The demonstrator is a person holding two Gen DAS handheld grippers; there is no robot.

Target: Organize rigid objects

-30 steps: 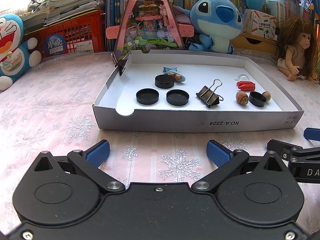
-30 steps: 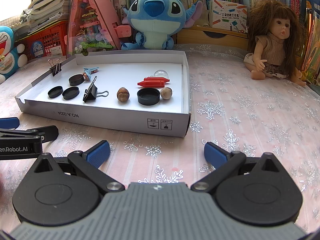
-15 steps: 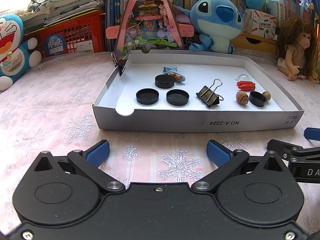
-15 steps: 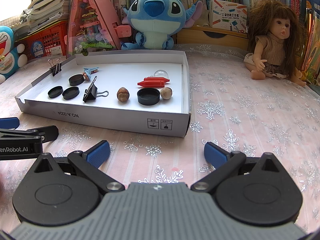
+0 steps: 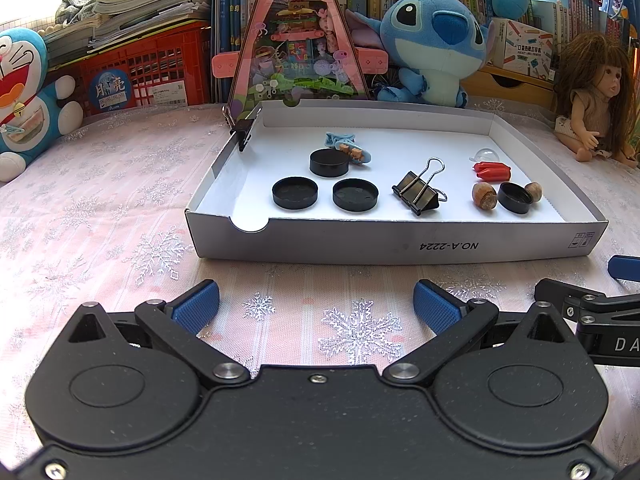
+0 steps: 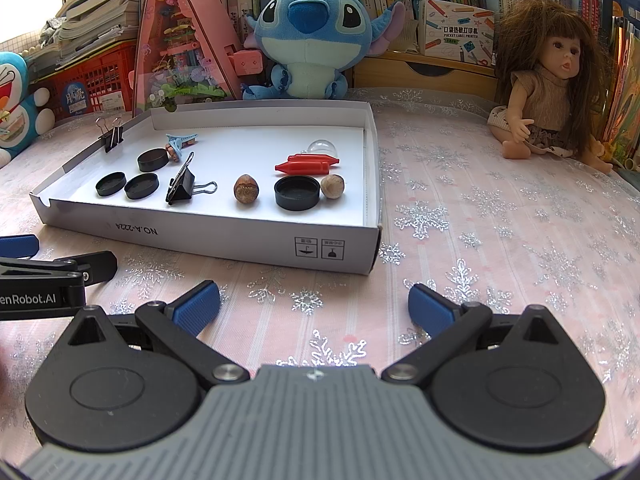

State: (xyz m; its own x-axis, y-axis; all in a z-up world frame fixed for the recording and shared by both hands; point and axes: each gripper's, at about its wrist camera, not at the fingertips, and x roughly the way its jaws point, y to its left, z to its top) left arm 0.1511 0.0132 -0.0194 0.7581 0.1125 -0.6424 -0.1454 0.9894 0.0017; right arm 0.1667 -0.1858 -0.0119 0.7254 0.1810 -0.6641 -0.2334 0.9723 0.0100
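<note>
Hovering: left gripper [image 5: 316, 306] and right gripper [image 6: 314, 306], both spread, empty, before the tray [image 5: 400, 244].
Tray contents: caps [image 5: 295, 193], binder clip [image 5: 418, 194], nuts [image 6: 246, 193], red piece [image 6: 306, 165].
Behind: Stitch plush [image 6: 310, 36], doll [image 6: 548, 84].

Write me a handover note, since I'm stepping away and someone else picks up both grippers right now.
Left gripper: open, empty, over the tablecloth in front of the white tray.
Right gripper: open, empty, beside it near the tray's right front corner.
In the tray: four black caps, e.g., a large binder clip, two nuts, e.g., a red piece, a clear dome, a blue hair clip. A small binder clip is clipped to the left wall.
Done: nothing gripped.
Left: all sorting.
</note>
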